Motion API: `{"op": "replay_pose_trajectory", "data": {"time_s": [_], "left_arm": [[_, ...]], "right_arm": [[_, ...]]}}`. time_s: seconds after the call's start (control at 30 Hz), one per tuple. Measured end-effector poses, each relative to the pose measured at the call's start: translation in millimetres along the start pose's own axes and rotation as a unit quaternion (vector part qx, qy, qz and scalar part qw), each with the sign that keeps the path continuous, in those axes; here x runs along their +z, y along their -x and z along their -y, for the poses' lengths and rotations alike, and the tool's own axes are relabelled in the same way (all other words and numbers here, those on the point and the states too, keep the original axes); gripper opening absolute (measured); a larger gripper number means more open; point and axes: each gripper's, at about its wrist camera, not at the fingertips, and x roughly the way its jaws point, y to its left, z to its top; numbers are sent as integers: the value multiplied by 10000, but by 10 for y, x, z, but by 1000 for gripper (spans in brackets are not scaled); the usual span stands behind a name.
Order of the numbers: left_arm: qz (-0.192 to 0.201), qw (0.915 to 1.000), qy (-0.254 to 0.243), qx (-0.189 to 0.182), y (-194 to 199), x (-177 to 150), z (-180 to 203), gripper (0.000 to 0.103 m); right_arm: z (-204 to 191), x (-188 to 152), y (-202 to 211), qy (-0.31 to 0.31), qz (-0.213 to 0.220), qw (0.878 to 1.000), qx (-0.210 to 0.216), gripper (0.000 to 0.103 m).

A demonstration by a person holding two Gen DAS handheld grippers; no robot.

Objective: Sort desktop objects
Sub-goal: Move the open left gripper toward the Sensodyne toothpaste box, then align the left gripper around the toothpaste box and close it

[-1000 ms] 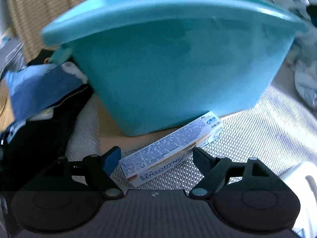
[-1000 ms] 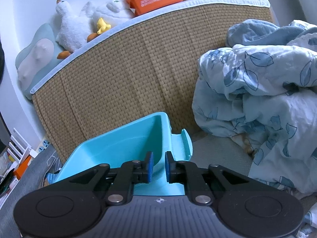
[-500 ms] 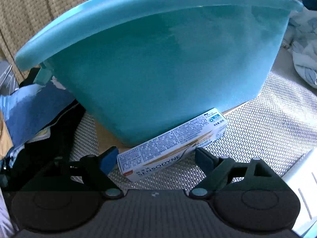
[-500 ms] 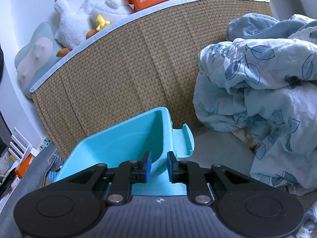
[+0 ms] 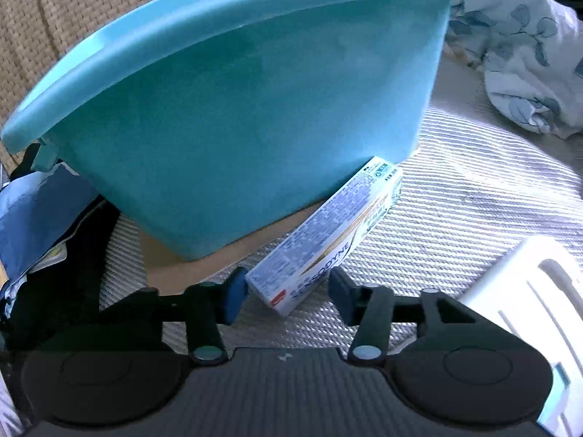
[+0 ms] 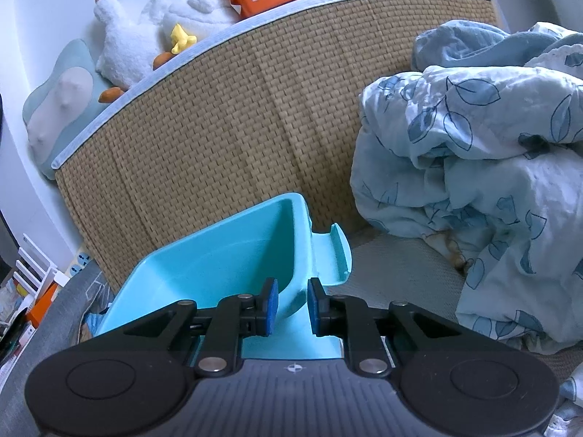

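1. Straddling the near end of the Sensodyne toothpaste box [image 5: 328,240], my left gripper [image 5: 288,291] is spread wide, its pads clear of the box's sides.
2. The box lies on the woven mat [image 5: 473,196], its far end against the teal plastic tub [image 5: 247,109].
3. My right gripper [image 6: 292,304] clamps the tub's rim, near its handle.

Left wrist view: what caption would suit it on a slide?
Open left gripper straddles the near end of a toothpaste box lying against a teal tub.

Right gripper [image 6: 292,306] astride teal bin [image 6: 233,266] rim
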Motion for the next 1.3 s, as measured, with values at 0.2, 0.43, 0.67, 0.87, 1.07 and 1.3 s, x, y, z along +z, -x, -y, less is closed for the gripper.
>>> {"op": "replay_pose_trajectory", "data": {"time_s": [0.2, 0.43, 0.67, 0.87, 1.07, 1.3], "left_arm": [[4, 9999, -88, -84, 45, -7, 11, 43], [-1, 9994, -268, -202, 162, -127, 223, 39], [-16, 9995, -291, -116, 80, -47, 199, 41], [-8, 9988, -491, -31, 38, 16, 198, 48], [247, 9977, -635, -30, 99, 73, 246, 58], [234, 9965, -797, -83, 53, 98, 326, 61]], "right_arm": [[38, 11, 31, -74, -25, 10000, -6, 26], [77, 21, 60, -139, -51, 9999, -33, 26], [99, 32, 93, -155, -56, 9999, -51, 26], [129, 32, 87, -235, -92, 9997, -63, 26], [127, 23, 68, -253, -127, 9996, -46, 26], [131, 14, 50, -269, -165, 9995, -52, 26]]}}
